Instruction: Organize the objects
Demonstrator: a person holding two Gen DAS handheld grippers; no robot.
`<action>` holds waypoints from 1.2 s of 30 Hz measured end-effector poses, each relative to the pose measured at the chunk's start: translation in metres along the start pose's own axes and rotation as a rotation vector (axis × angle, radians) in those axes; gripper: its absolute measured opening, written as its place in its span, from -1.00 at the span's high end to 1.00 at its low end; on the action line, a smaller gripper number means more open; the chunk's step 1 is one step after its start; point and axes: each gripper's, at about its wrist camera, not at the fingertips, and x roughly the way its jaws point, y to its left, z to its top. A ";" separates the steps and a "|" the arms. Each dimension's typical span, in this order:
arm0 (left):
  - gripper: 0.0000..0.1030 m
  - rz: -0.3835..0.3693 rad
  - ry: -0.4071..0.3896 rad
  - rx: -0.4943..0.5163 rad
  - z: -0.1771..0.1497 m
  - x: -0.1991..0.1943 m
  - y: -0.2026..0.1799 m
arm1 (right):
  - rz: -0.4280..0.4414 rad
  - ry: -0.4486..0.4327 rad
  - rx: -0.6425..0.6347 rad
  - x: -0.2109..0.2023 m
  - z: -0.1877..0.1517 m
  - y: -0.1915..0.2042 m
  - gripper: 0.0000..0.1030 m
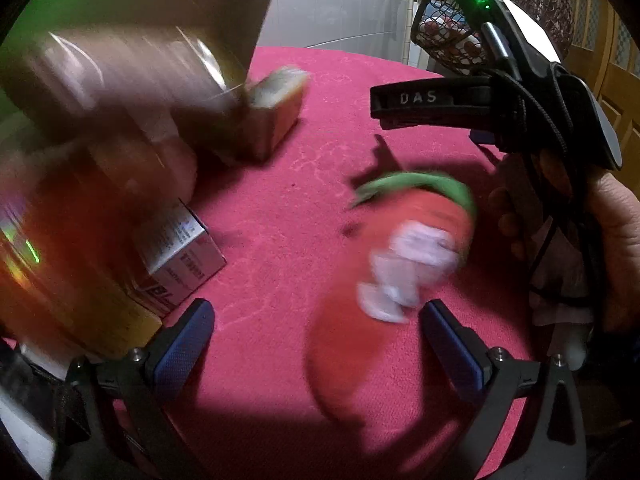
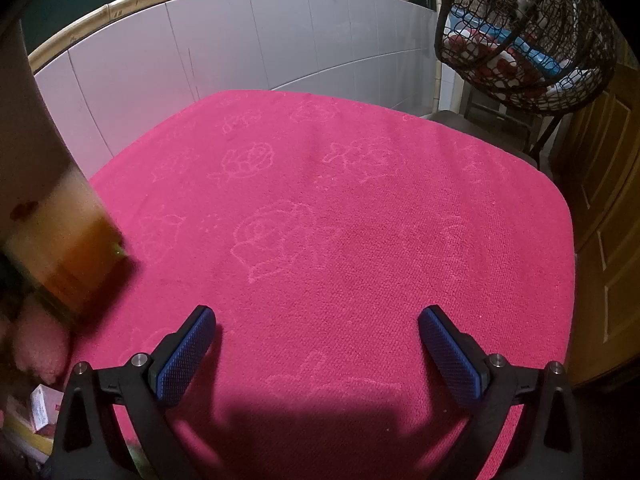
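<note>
Biggest thing I see is the pink cloth with faint flower outlines, spread over the table and filling both views. Behind it stands a grey tiled wall, and at far right a wire basket with stuff inside, too small to tell what.

In the left wrist view a large blurred box fills the upper left, too smeared to read. A brown box sits on the cloth just beside its lower edge. Nearer me, a small grey carton with print lies at left. Right of centre is a red plush toy with a green top and white patches, blurred, on the cloth.

My left gripper has its jaws wide apart, nothing between the blue pads; the toy lies just ahead of the right pad. My right gripper is also spread wide, over bare cloth, holding nothing. From the left view I see the right gripper's black finger above the toy, with a hand on its handle. A small box shows at the lower left of the right view.
</note>
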 end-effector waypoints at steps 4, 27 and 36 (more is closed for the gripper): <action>-1.00 -0.001 -0.002 0.001 -0.001 0.002 -0.001 | 0.000 0.003 0.000 0.001 0.000 0.000 -1.00; -1.00 0.000 0.001 0.001 -0.002 0.003 -0.006 | 0.002 0.000 0.001 0.004 -0.001 -0.001 -1.00; -1.00 0.000 0.001 0.001 -0.002 0.003 -0.006 | -0.002 0.001 -0.002 0.007 -0.001 -0.004 -1.00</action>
